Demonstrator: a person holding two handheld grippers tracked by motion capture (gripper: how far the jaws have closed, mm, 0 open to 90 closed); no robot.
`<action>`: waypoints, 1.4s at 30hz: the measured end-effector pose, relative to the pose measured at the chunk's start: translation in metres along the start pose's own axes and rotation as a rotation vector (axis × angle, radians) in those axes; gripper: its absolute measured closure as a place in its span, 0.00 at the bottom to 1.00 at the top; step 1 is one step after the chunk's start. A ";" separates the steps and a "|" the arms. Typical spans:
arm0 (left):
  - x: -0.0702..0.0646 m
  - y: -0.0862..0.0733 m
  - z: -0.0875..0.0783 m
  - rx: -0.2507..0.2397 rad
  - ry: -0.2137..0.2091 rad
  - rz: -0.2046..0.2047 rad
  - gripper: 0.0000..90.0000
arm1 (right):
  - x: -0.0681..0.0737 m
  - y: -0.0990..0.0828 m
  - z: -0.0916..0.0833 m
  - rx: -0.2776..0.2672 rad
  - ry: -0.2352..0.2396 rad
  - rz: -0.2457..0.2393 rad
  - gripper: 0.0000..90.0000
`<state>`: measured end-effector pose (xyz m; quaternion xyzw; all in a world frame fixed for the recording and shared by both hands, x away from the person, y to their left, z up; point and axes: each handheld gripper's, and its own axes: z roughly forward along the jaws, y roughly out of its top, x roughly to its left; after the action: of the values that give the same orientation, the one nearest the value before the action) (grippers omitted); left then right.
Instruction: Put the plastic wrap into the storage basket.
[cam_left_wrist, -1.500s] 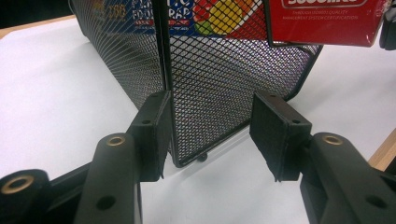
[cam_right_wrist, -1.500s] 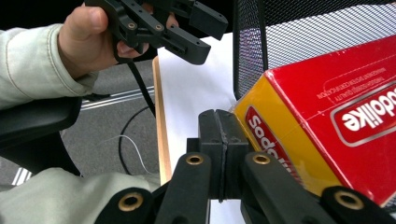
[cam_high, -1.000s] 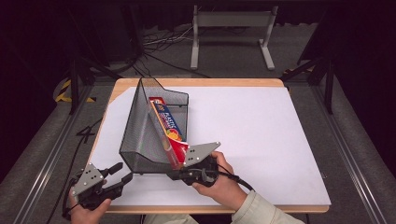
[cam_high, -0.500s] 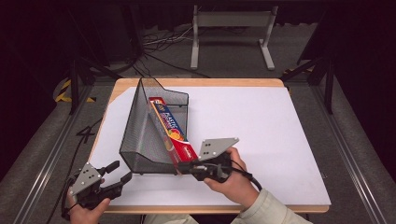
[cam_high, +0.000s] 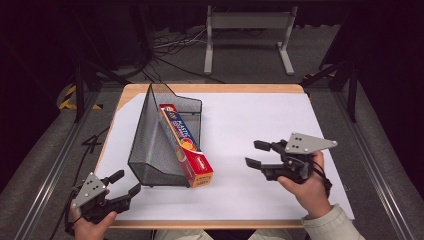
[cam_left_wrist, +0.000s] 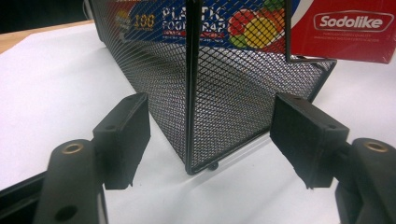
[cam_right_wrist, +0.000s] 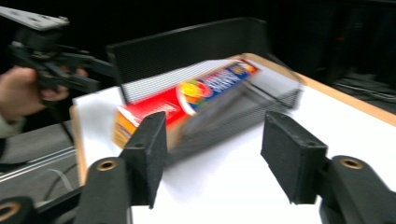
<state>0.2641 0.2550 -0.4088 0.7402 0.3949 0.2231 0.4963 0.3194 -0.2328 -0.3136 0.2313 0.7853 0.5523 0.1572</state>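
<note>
A black wire-mesh holder (cam_high: 157, 142) stands on the white table top (cam_high: 260, 120), left of centre. A long red and blue plastic-wrap box (cam_high: 186, 145) leans inside it, and its red end sticks out of the holder's near open side. My left gripper (cam_high: 126, 182) is open at the table's near left corner, just short of the holder. In the left gripper view the holder's corner post (cam_left_wrist: 189, 93) stands between the open jaws (cam_left_wrist: 210, 135), untouched. My right gripper (cam_high: 253, 153) is open and empty, well right of the box. In the right gripper view its jaws (cam_right_wrist: 215, 154) face the box (cam_right_wrist: 187, 100).
The wooden table edge (cam_high: 210, 88) shows along the far side. Dark floor with cables and a metal stand (cam_high: 247, 37) lies beyond the table. The right half of the white surface is bare. The left hand's gripper (cam_right_wrist: 51, 51) appears far off in the right gripper view.
My right gripper has pulled away to the right from the box's near end, with its jaws open. The box stays in the holder. My left gripper has hardly moved.
</note>
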 end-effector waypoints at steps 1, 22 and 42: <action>0.000 0.000 0.000 0.000 0.002 0.002 0.32 | -0.005 -0.004 -0.007 -0.004 -0.025 0.003 0.43; 0.010 -0.006 0.006 -0.011 -0.005 0.017 0.22 | -0.070 -0.090 -0.069 0.005 -0.259 0.085 0.29; 0.015 -0.012 0.011 0.002 0.026 -0.007 0.19 | -0.082 -0.145 -0.061 0.090 -0.342 0.158 0.27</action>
<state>0.2763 0.2631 -0.4253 0.7366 0.4040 0.2305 0.4910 0.3306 -0.3668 -0.4300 0.3894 0.7505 0.4801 0.2339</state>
